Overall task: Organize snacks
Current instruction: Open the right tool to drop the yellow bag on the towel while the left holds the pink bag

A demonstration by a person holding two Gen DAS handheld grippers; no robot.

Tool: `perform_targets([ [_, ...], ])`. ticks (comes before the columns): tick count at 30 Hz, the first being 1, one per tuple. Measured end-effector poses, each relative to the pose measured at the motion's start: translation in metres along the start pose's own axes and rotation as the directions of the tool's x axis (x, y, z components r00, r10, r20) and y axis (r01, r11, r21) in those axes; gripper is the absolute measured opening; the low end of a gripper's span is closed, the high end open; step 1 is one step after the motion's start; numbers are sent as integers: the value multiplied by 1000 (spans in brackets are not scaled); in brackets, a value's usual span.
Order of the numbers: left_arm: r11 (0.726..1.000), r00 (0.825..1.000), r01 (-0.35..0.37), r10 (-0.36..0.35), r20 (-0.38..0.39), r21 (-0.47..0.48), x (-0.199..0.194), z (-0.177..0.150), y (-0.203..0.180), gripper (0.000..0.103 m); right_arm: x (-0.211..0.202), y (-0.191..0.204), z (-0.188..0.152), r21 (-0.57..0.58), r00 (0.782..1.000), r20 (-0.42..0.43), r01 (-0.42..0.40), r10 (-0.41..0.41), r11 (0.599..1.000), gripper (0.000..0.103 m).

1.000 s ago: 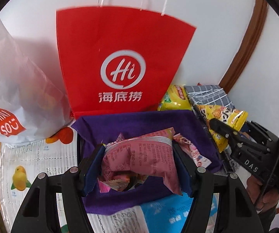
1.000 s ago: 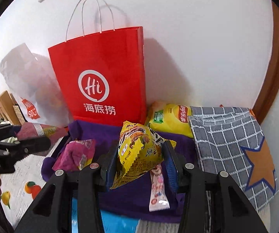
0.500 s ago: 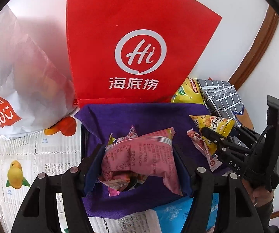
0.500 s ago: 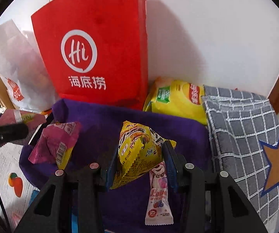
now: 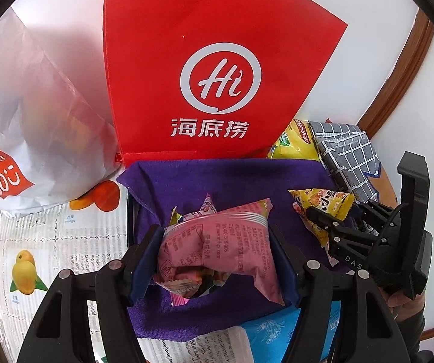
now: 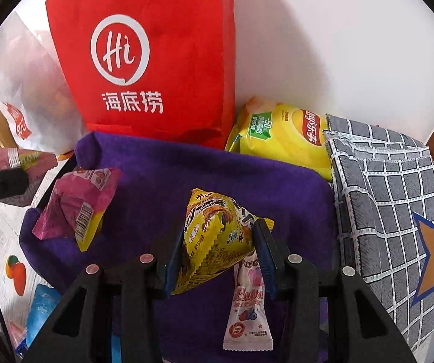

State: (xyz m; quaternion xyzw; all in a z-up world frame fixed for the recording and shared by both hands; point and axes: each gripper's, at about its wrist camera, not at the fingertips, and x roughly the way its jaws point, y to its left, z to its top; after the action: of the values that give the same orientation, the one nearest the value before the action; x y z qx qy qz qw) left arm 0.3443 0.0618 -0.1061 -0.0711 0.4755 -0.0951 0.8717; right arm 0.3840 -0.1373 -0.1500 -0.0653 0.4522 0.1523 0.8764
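- The left gripper (image 5: 217,257), at the lower centre of the left wrist view, has its blue-padded fingers pinching a crinkled pink foil snack packet (image 5: 226,245) from both sides, above a purple felt-lined tray (image 5: 232,178).
- Under that packet, smaller wrappers lie on the purple lining; their details are hard to make out.
- The right gripper (image 6: 217,257), at the lower centre of the right wrist view, is clamped on a yellow triangular snack packet with zigzag edges (image 6: 214,239); in the left wrist view the same gripper (image 5: 328,224) appears at the right, over the tray's right edge.
- Just below the yellow packet, a slim white-and-pink candy sachet (image 6: 248,308) lies flat on the purple lining.
- At the left of the right wrist view, a magenta-and-yellow pillow packet with a barcode (image 6: 78,208) rests on the tray's left side.
- A red paper shopping bag with a white "Hi" logo (image 6: 150,54) stands upright behind the tray, against the white wall.
- To its right sit a yellow crisp bag (image 6: 280,139) and a grey checked fabric pouch with an orange star (image 6: 392,205).
- A white translucent plastic bag (image 5: 35,115) fills the upper left of the left wrist view.
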Motion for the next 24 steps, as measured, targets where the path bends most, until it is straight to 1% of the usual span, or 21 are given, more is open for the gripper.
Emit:
perform_targets([
  [12,1000,1000,-1,1,-3,-5,1,0,2,67,13,7,-3,-38,999,-47,-8,6,999,44],
  [19,1000,1000,-4,4,-13,-2,4,0,2,67,16,12,-7,-60,999,-50,-7,4,998,44],
  [22,1000,1000,-4,4,-24,0,7,-1,1,67,16,14,-8,-67,998,-57,-13,9,998,46],
  [24,1000,999,-2,2,-41,1,12,-2,1,67,13,14,-7,-68,998,-59,-22,18,997,51],
])
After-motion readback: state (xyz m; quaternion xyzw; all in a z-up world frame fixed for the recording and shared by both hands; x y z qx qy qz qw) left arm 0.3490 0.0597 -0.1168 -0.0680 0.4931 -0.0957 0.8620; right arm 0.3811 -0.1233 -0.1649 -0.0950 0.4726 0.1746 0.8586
